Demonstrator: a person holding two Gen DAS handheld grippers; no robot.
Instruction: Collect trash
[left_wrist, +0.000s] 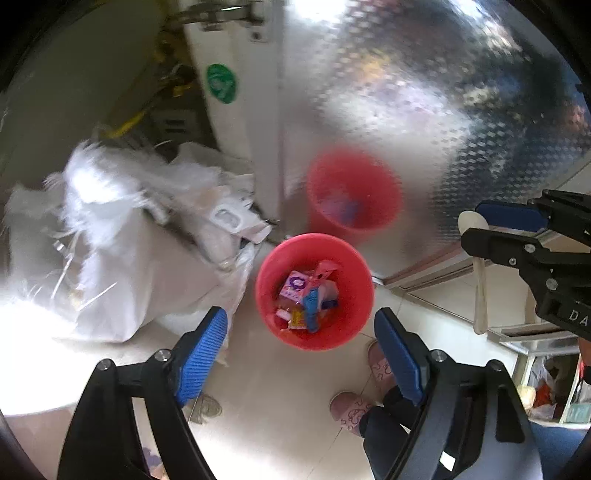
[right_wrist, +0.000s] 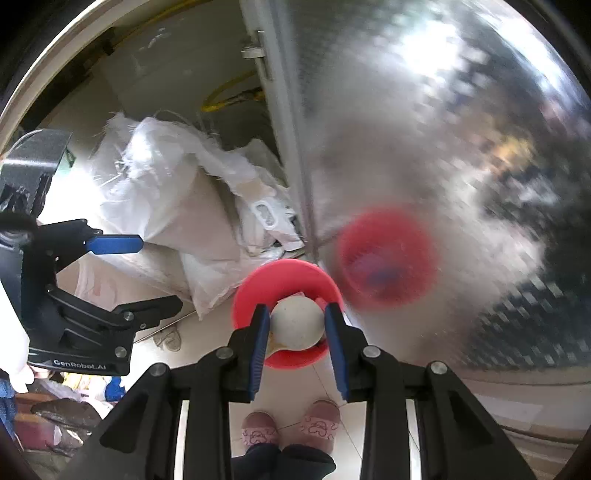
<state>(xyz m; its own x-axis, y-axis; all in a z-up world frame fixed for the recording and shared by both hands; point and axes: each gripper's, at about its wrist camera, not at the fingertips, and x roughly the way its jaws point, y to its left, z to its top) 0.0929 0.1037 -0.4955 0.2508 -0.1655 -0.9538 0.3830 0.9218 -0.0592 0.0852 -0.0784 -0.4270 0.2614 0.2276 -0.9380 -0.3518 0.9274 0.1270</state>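
Observation:
A red bin (left_wrist: 314, 291) stands on the tiled floor and holds several colourful wrappers and a small pink carton (left_wrist: 295, 286). My left gripper (left_wrist: 301, 349) is open and empty, held above the bin's near rim. My right gripper (right_wrist: 297, 326) is shut on a white plastic spoon (right_wrist: 297, 325), bowl end forward, directly over the bin (right_wrist: 258, 284). In the left wrist view the right gripper (left_wrist: 511, 225) shows at the right edge, with the spoon (left_wrist: 480, 280) hanging down from it. The left gripper (right_wrist: 144, 269) shows at the left of the right wrist view.
A shiny patterned metal door (left_wrist: 424, 110) rises behind the bin and mirrors it. White woven sacks (left_wrist: 122, 251) are piled at the left. My pink slippers (right_wrist: 288, 430) stand on the floor below. A low shelf with bags (left_wrist: 546, 384) is at the right.

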